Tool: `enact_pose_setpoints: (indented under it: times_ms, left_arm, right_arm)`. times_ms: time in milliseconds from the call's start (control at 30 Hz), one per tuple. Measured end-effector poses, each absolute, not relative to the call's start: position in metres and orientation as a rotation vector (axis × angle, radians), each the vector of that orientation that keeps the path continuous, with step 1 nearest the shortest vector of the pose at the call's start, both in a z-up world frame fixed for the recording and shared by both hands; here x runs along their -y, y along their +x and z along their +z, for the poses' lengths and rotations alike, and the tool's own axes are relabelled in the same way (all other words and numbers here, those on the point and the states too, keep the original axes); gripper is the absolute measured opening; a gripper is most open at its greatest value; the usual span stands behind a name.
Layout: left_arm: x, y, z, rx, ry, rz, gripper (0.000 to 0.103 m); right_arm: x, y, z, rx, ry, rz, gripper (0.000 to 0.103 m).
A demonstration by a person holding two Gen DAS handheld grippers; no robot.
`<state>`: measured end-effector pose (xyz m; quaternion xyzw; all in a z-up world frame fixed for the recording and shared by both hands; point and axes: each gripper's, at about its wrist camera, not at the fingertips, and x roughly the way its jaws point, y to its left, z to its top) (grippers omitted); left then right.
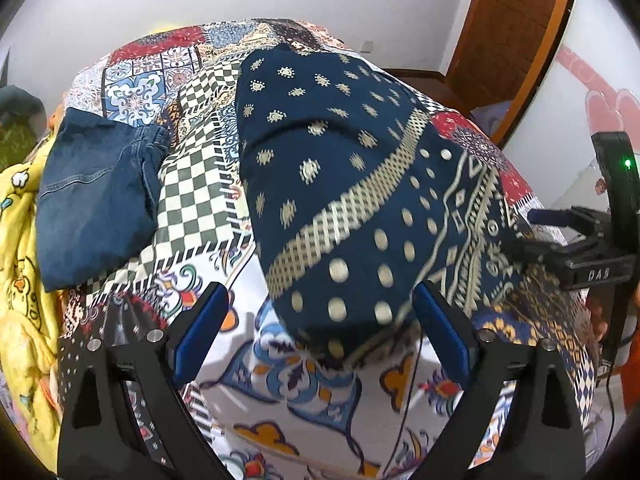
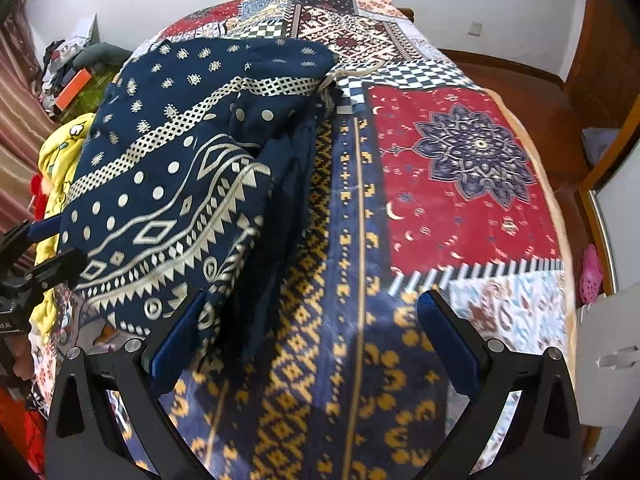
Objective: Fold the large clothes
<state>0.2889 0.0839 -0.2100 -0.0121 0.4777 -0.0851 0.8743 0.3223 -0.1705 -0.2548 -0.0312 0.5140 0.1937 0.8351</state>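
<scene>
A navy garment with cream dots and zigzag bands (image 1: 340,168) lies folded on the patchwork bedspread (image 1: 192,184). My left gripper (image 1: 320,316) is open and points down at the garment's near corner, which sits between the blue pads without being pinched. At the right of this view the right gripper (image 1: 528,232) hovers by the garment's far edge. In the right wrist view the same garment (image 2: 172,184) fills the left half. My right gripper (image 2: 316,328) is open, its left finger (image 2: 176,344) at the garment's near edge and bedspread (image 2: 460,200) under the rest. The left gripper (image 2: 52,248) shows at the far left.
Folded blue jeans (image 1: 96,200) lie on the bed left of the garment, beside a yellow cartoon blanket (image 1: 20,280). A wooden door (image 1: 512,28) stands beyond the bed. A pink shoe (image 2: 592,276) lies on the floor at right, and clutter (image 2: 68,76) is piled at the far left.
</scene>
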Motion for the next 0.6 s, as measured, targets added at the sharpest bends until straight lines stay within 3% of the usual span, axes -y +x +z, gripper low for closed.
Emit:
enact_pose_setpoints:
  times_ms: [300,600]
  left_arm:
    - [-0.107,0.266,-0.183,-0.954,0.076,-0.085,0.094]
    - [-0.133,0.303,-0.145,-0.869,0.004,-0.084,0.095]
  right_arm:
    - [0.173,0.302,-0.216,-1.004,-0.11,0.425,0.103]
    - [0.151,0.323,-0.189,-0.906,-0.035,0.506,0.103]
